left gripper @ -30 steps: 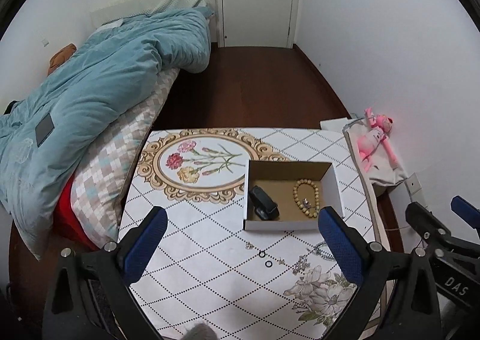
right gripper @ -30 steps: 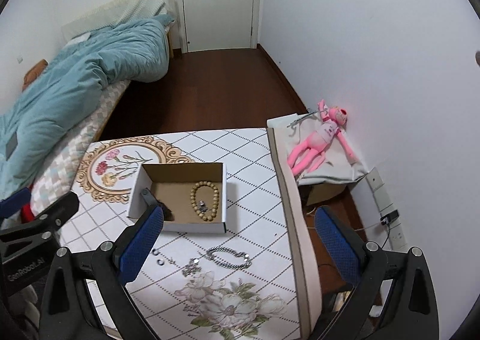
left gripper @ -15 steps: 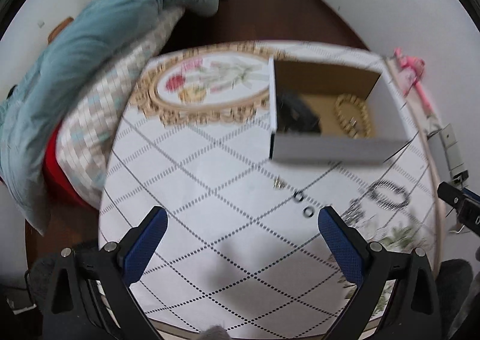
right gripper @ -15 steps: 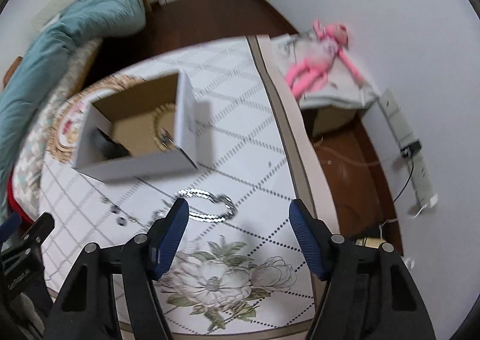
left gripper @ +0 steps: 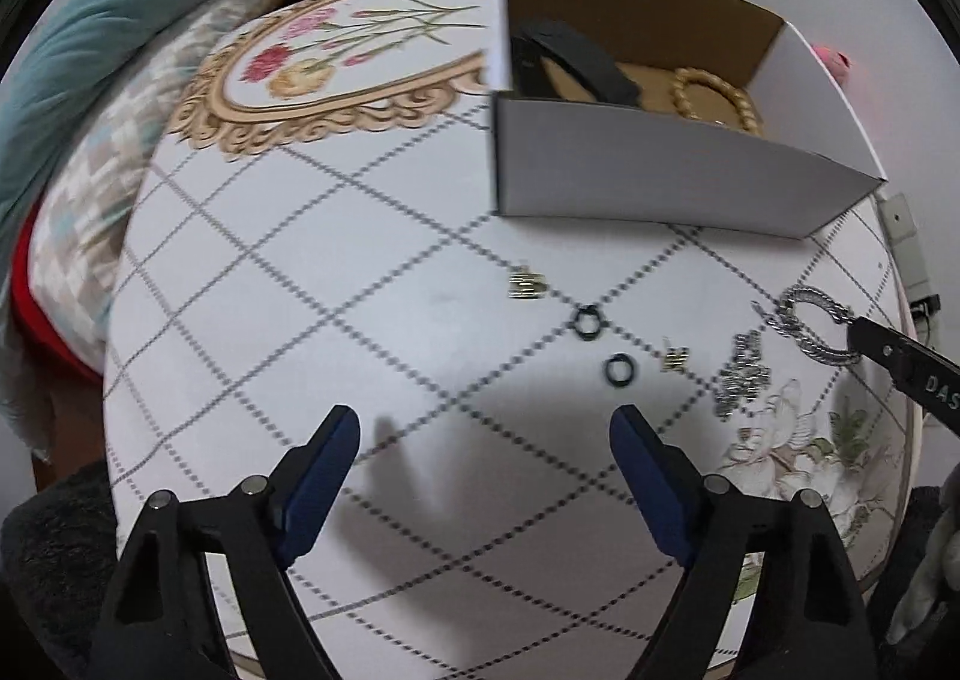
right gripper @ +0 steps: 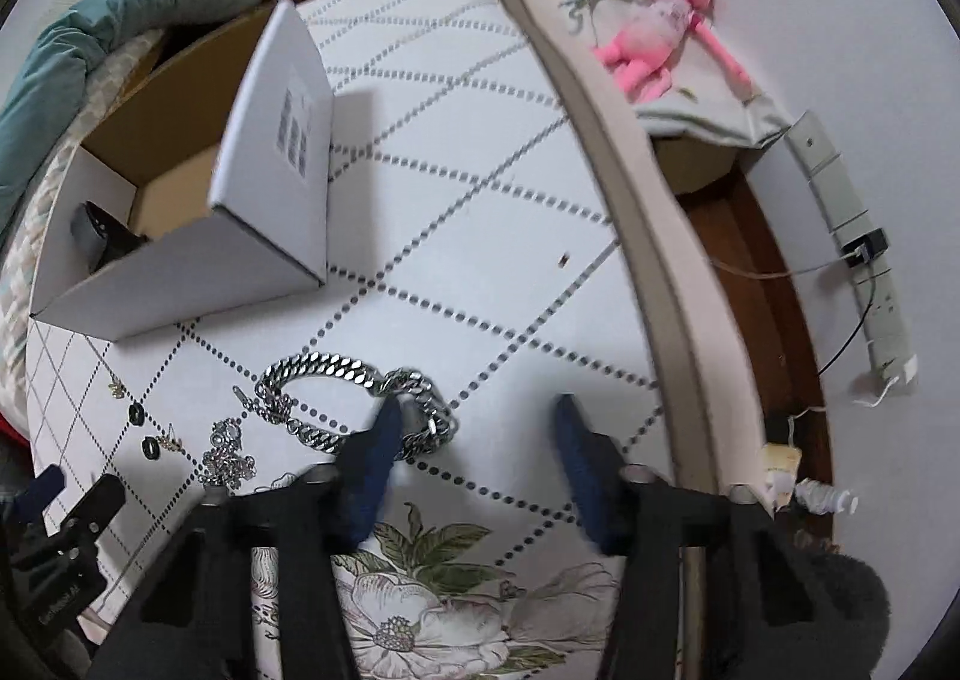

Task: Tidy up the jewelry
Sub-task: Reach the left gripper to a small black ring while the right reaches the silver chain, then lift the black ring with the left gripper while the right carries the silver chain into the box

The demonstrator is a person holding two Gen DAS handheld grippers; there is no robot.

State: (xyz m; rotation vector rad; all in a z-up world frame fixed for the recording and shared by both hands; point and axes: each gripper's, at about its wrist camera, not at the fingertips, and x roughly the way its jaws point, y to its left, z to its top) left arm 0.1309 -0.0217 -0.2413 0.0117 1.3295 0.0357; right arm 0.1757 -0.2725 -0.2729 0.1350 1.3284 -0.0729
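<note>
Left gripper [left gripper: 485,428], closing on nothing, hangs over bare desk [left gripper: 300,284] lower centre. Right gripper [right gripper: 474,410], closing and empty, has its left finger over the chain bracelet [right gripper: 336,386], near the desk's right edge; box [right gripper: 198,254] upper left.

box [left gripper: 660,182] behind rings [left gripper: 587,321] | chain bracelet [right gripper: 354,404] right of rings | all on table [left gripper: 300,320]

White cloth, grey dotted diamonds, silver on top

The tablecloth [left gripper: 336,272] carries a gold-framed floral medallion; the box [left gripper: 660,182] is white outside, brown inside; silver chain bracelet [right gripper: 336,380], two black rings [left gripper: 603,344], blue gripper pads [left gripper: 324,470].
</note>
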